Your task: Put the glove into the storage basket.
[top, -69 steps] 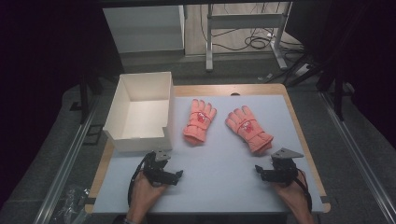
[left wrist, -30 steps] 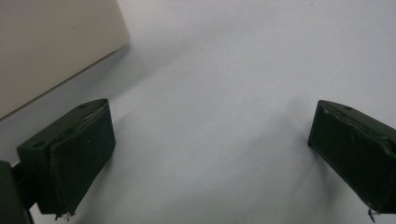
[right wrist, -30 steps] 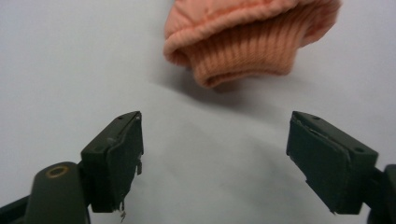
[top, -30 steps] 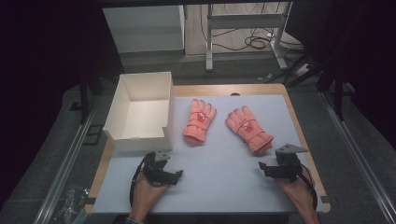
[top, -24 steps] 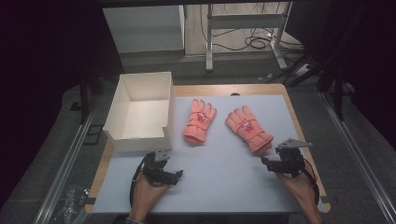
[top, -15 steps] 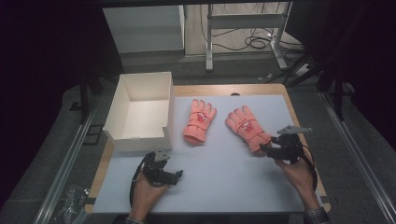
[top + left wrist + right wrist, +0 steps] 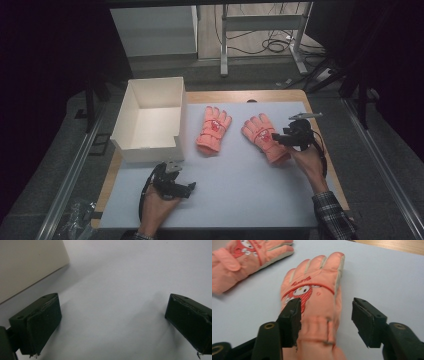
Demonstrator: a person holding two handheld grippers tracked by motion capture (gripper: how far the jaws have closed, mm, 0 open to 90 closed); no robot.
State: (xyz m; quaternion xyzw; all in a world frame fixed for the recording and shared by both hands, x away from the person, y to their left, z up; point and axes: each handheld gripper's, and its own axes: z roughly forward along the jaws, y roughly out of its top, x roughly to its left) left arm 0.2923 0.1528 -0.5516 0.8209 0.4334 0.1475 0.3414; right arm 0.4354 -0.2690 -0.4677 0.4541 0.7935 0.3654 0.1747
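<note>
Your right gripper (image 7: 286, 139) sits over the wrist end of the right-hand glove (image 7: 264, 138), at the right of the bench (image 7: 235, 195). In the right gripper view its jaws stand wide apart, one on either side of the glove's cuff (image 7: 317, 332): the left jaw lies over the edge of the red patch on the glove's back, the right jaw is just off the glove's edge above bare bench top. Nothing is clamped; whether either jaw actually touches the fabric, you cannot tell from here. The glove lies flat, back up, fingers pointing to the far side, slightly angled to the left. The second glove (image 7: 212, 129) lies just to its left, also flat with fingers far, the two near each other but apart. Your left gripper (image 7: 181, 188) rests low at the near left of the bench, close to the near wall of the white box (image 7: 150, 150). In the left gripper view its jaws are spread wide with bare bench surface between them, gripping nothing, and the box's side (image 7: 27, 262) shows at the upper left. The box is open-topped, at the far left, well apart from the gloves' near ends.
</note>
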